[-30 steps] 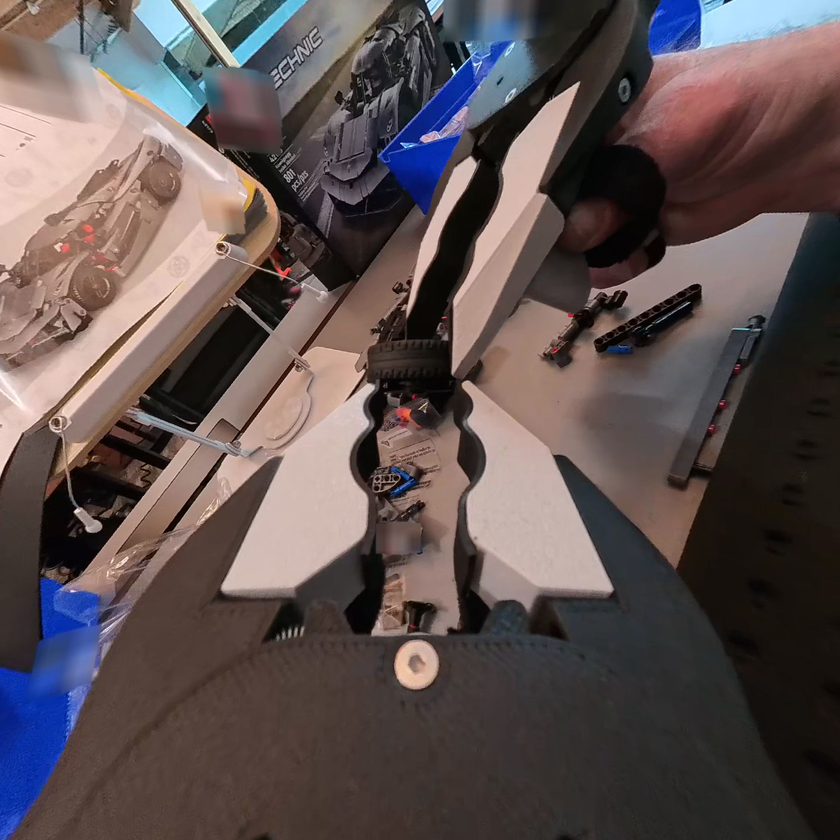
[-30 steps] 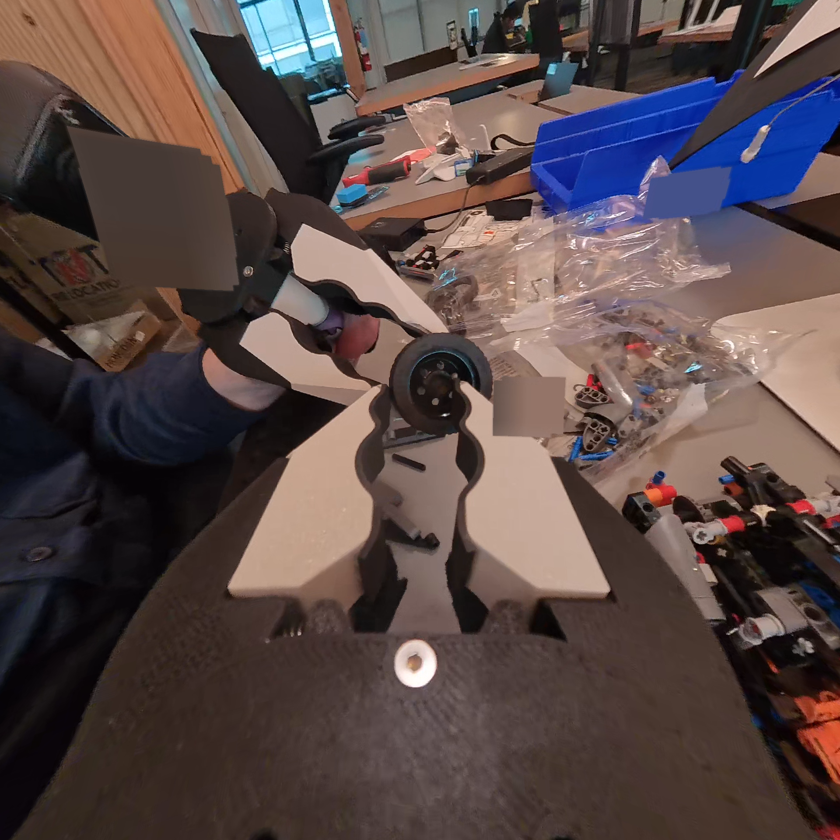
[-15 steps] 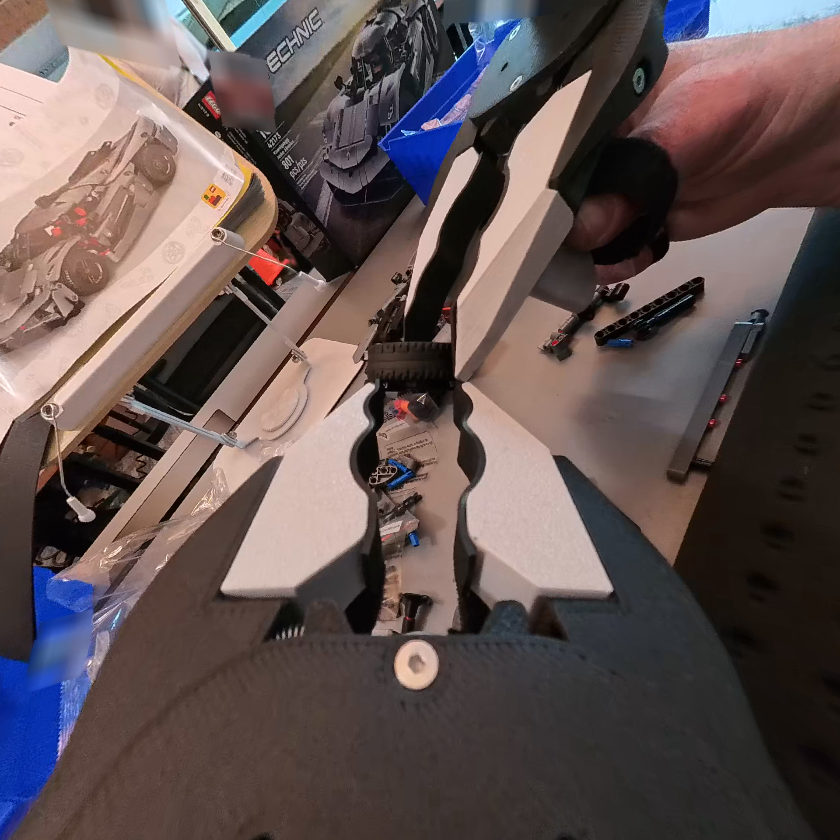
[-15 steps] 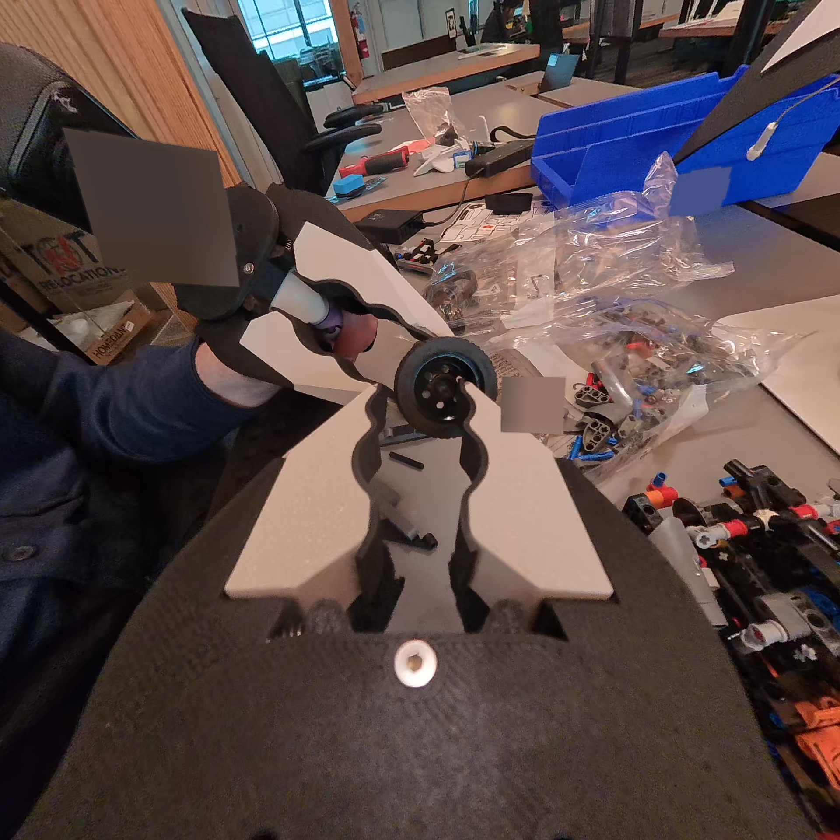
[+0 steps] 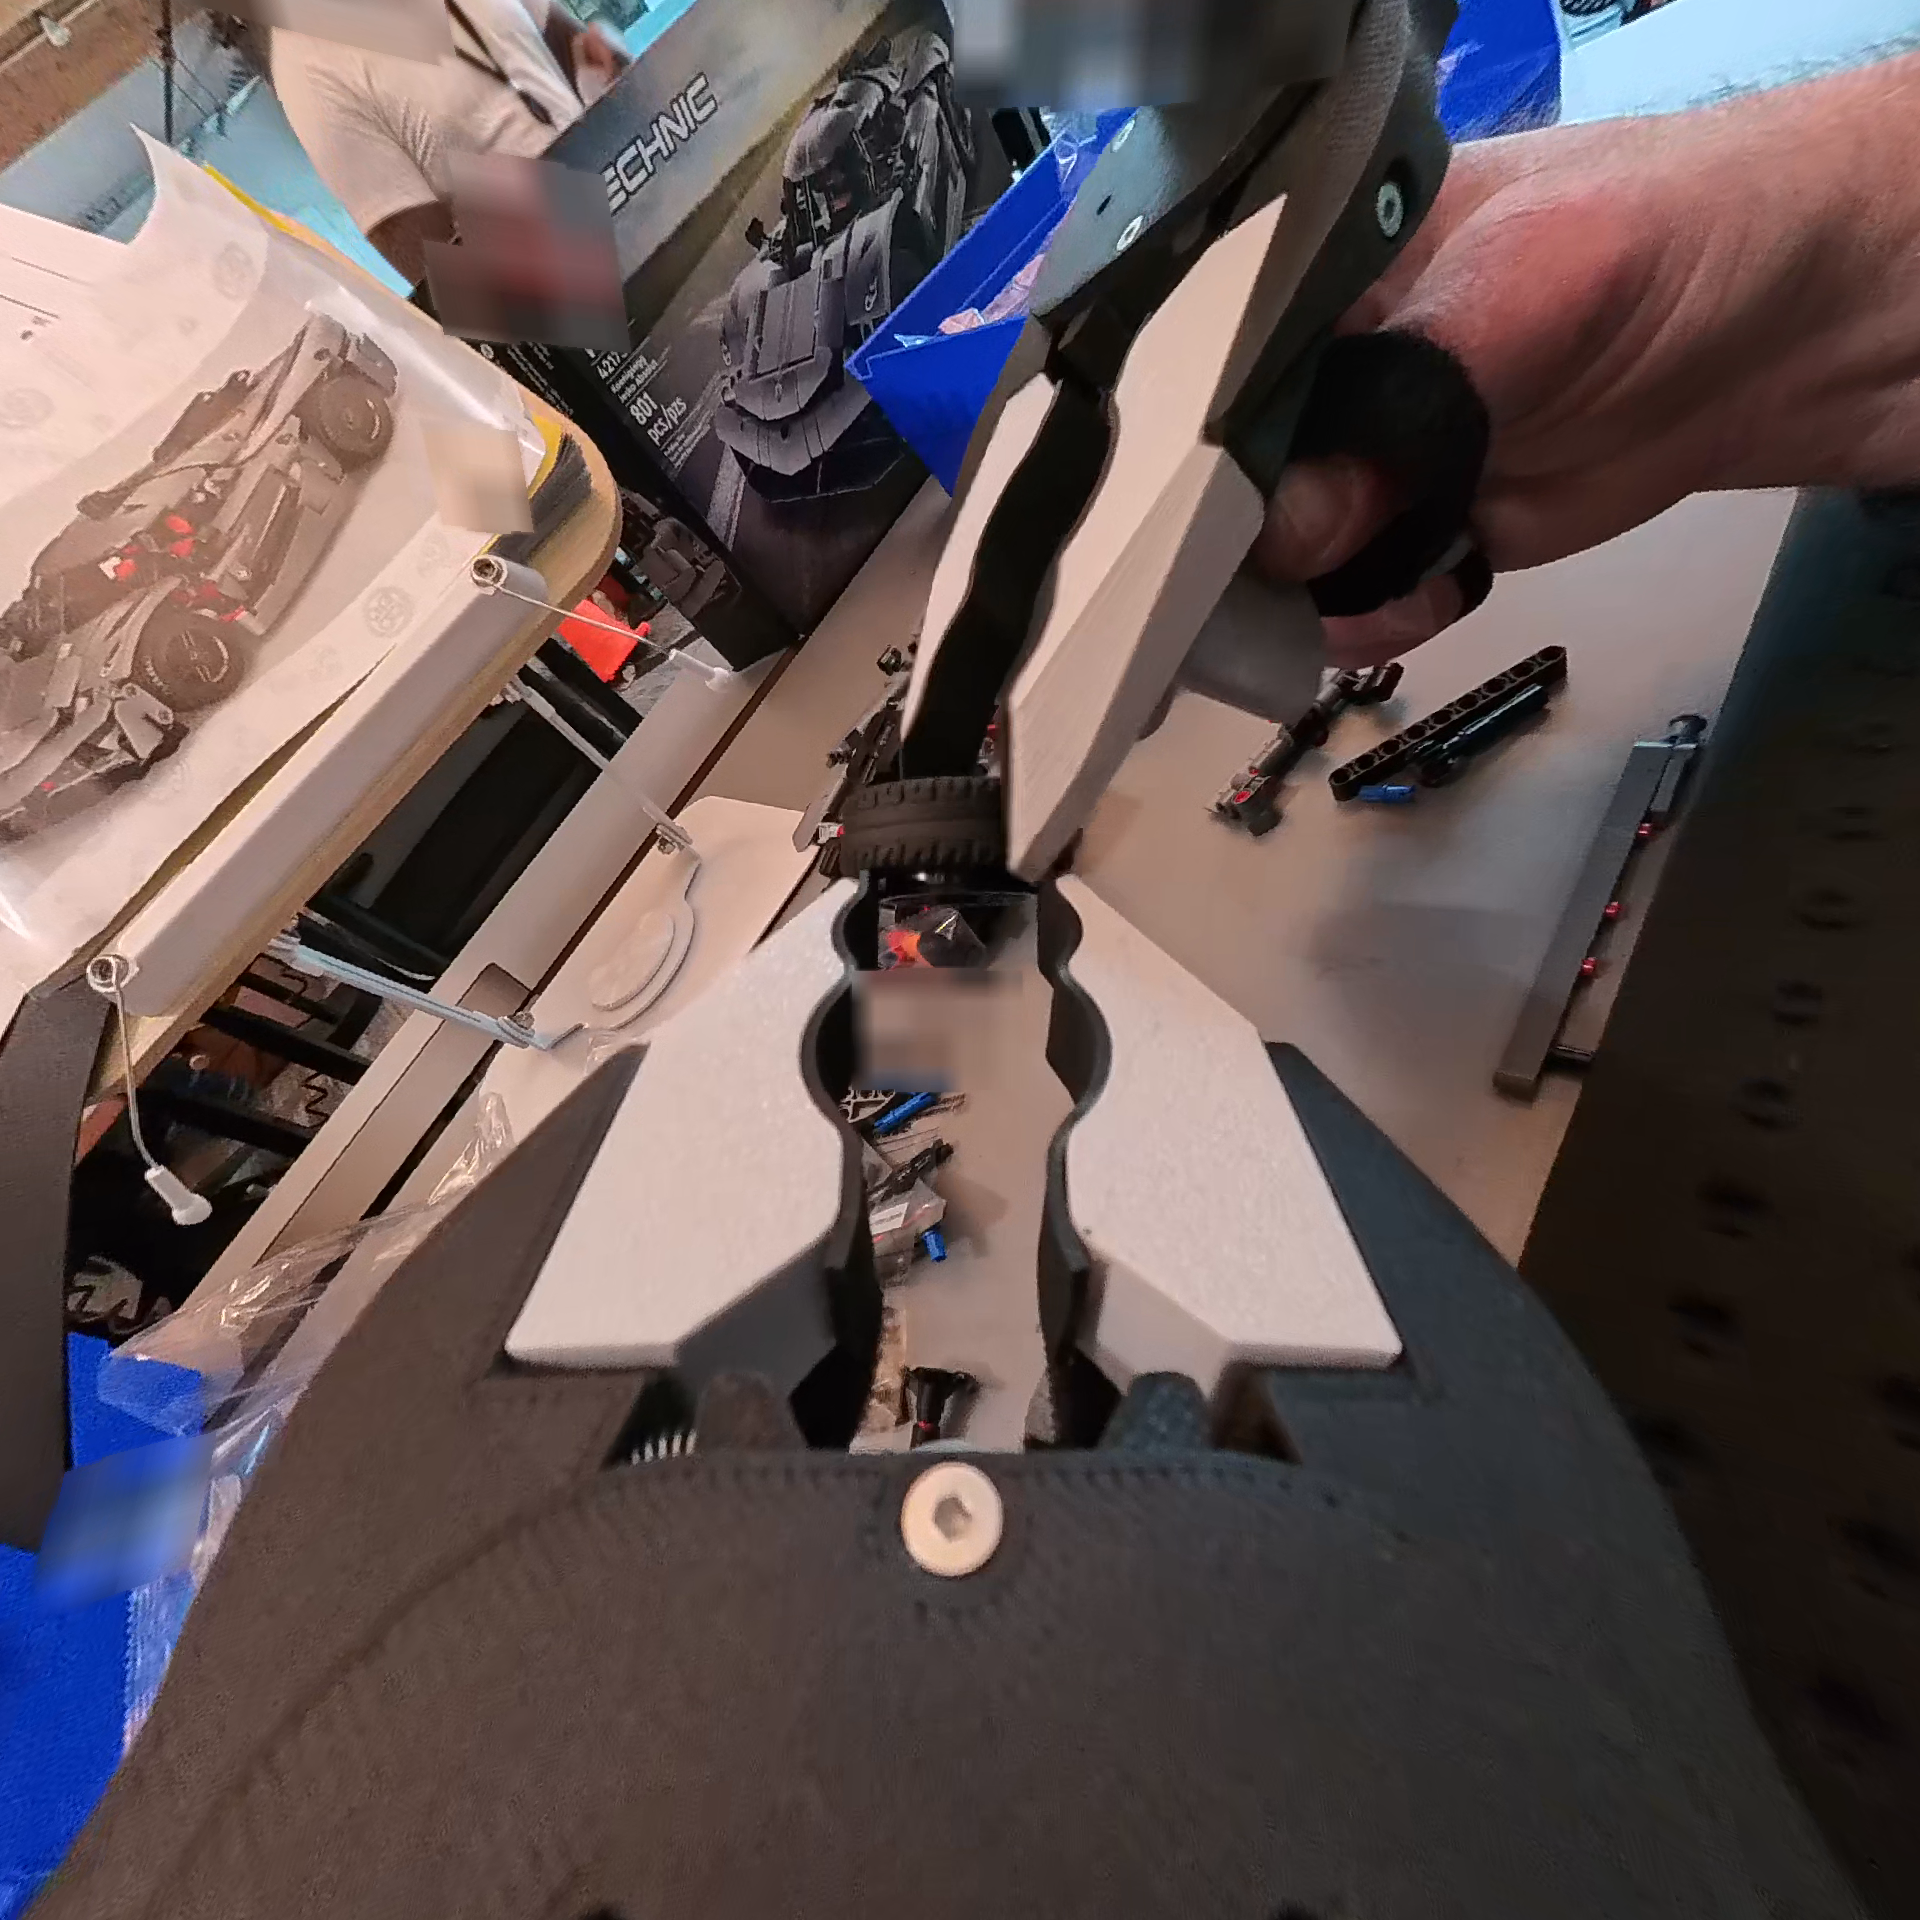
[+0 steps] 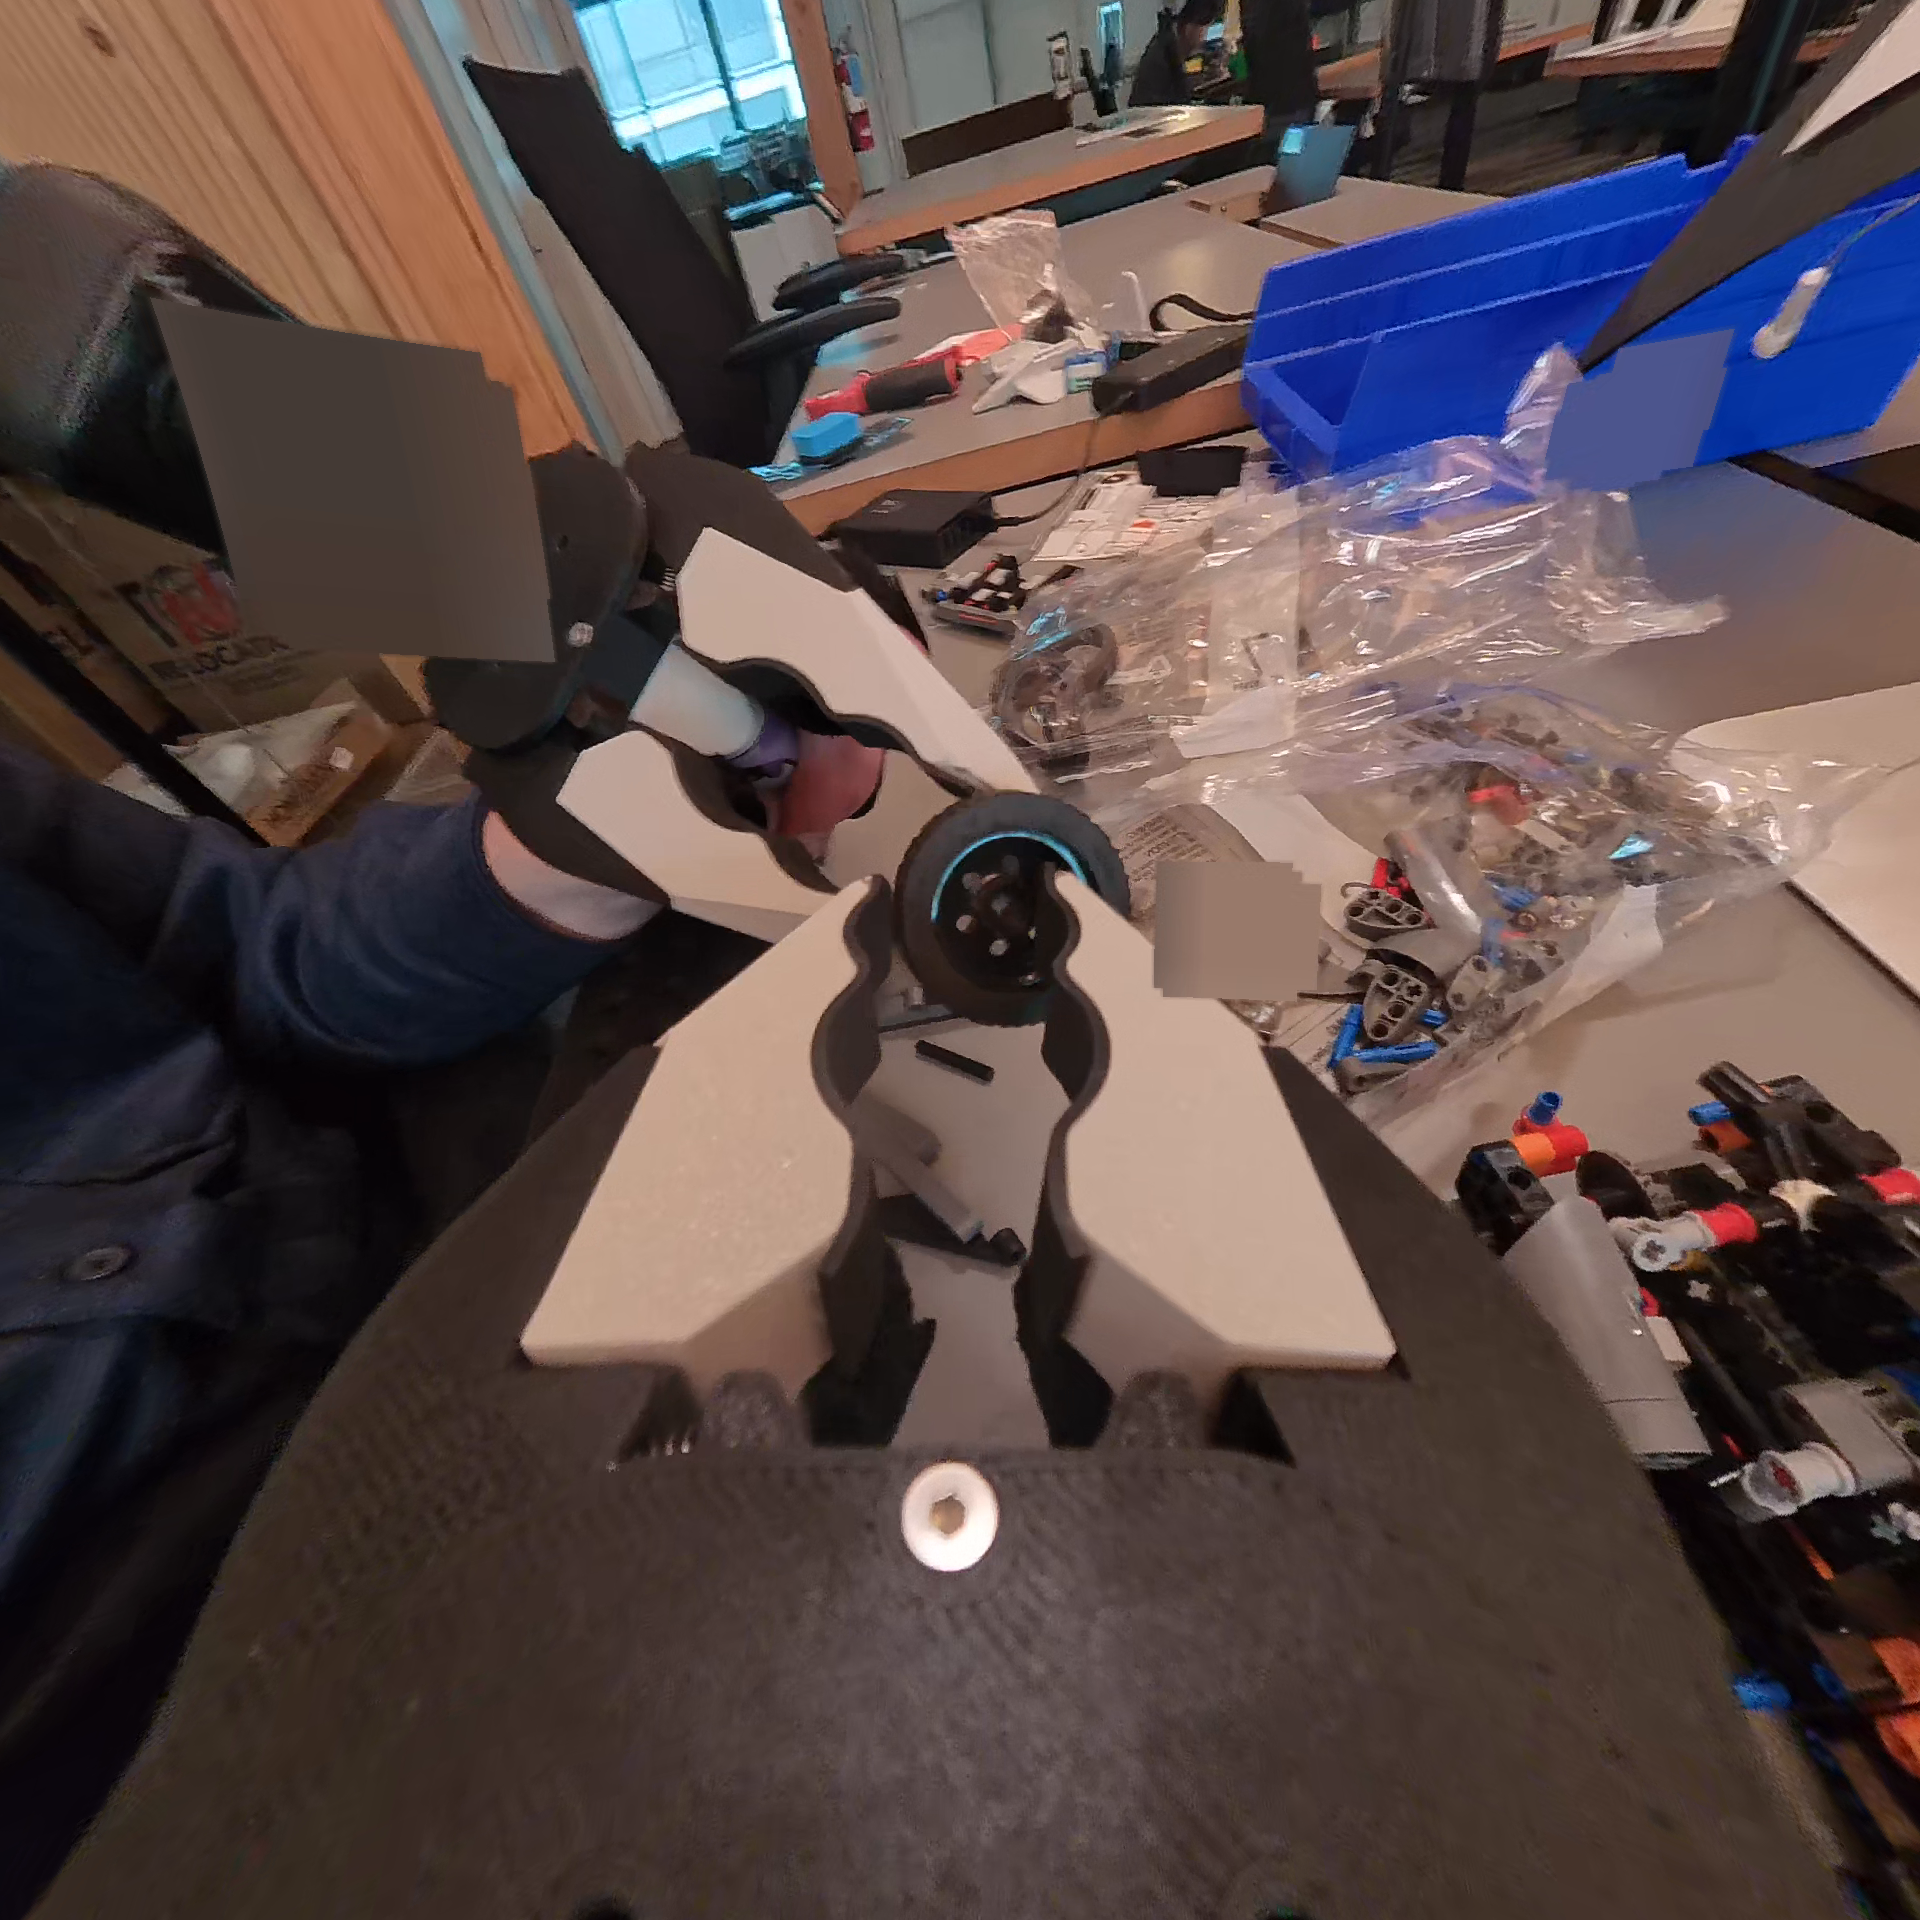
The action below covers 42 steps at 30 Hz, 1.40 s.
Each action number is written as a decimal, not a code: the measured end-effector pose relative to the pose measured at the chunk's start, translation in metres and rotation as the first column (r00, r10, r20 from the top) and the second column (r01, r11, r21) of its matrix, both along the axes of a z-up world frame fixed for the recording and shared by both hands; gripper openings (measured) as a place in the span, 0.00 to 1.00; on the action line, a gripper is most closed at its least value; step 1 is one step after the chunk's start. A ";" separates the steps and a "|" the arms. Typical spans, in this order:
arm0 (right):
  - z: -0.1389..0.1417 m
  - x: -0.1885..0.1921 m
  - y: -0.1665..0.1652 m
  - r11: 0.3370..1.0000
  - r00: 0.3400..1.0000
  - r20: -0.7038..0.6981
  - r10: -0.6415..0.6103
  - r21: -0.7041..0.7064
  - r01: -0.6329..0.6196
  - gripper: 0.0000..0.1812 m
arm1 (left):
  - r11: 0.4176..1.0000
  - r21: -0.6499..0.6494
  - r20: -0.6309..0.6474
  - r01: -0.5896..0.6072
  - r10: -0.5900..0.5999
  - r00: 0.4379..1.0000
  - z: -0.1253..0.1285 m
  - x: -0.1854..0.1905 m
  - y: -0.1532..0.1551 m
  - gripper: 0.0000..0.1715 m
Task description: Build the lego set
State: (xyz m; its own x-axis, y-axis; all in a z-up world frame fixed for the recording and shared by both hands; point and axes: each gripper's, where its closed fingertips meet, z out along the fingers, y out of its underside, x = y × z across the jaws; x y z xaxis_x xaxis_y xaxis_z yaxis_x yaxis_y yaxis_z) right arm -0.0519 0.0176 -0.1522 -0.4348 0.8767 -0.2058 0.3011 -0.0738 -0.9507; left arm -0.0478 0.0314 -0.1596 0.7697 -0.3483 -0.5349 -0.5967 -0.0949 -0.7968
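- Since a second ago the wheel point(image 6: 1013, 904) has been kept between both sets of fingertips, and the box point(image 5: 790, 260) and booklet point(image 5: 208, 499) are seen shifted slightly in the left wrist view; little else has changed.
- The wheel is held in the air above the table point(image 5: 1351, 935), its black tyre point(image 5: 925, 821) gripped across its faces by the right gripper point(image 6: 977, 914), whose fingers are closed partway around it.
- The left gripper point(image 5: 945, 894) is set against the wheel from the other side, its fingertips touching the tyre's tread; its fingers are narrowed to about the tyre's width, and a firm grip cannot be told.
- The hub, with a blue ring, is seen facing the right wrist camera.
- Below and beyond the wheel, a clear bag of parts point(image 6: 1507, 810) lies on the table.
- Right of the wheel, the partly built model point(image 6: 1714, 1299) is seen at the table edge.
- A black beam point(image 5: 1449, 722) lies well apart from the wheel.
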 end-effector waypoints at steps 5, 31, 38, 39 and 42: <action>-0.004 0.002 -0.002 1.000 1.000 0.020 0.011 0.028 -0.012 0.14 | 1.000 -0.017 -0.041 -0.004 0.003 0.999 -0.006 0.002 -0.001 0.15; -0.015 0.002 -0.003 0.998 0.998 0.056 -0.001 0.065 -0.002 0.13 | 0.998 0.004 -0.173 -0.067 0.066 0.983 -0.010 0.003 0.000 0.16; -0.029 0.004 -0.002 0.991 0.994 0.114 -0.005 0.135 -0.011 0.13 | 0.996 -0.033 -0.271 -0.080 0.068 0.960 -0.022 0.007 0.002 0.17; -0.026 0.004 -0.002 0.990 0.995 0.101 -0.006 0.140 -0.008 0.12 | 0.997 -0.032 -0.264 -0.075 0.064 0.962 -0.023 0.007 0.003 0.17; -0.013 0.010 -0.041 0.979 0.982 0.036 0.185 0.081 -0.187 0.05 | 0.998 0.041 -0.177 0.054 -0.046 0.983 -0.008 0.030 0.002 0.21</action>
State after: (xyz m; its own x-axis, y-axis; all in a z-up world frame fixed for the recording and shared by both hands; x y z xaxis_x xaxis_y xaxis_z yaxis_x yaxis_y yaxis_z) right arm -0.0415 -0.0233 -0.1656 -0.5872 0.7955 -0.1497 0.3284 0.0652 -0.9423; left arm -0.0179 0.0332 -0.1672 0.6446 -0.3560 -0.6765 -0.7309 -0.0276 -0.6819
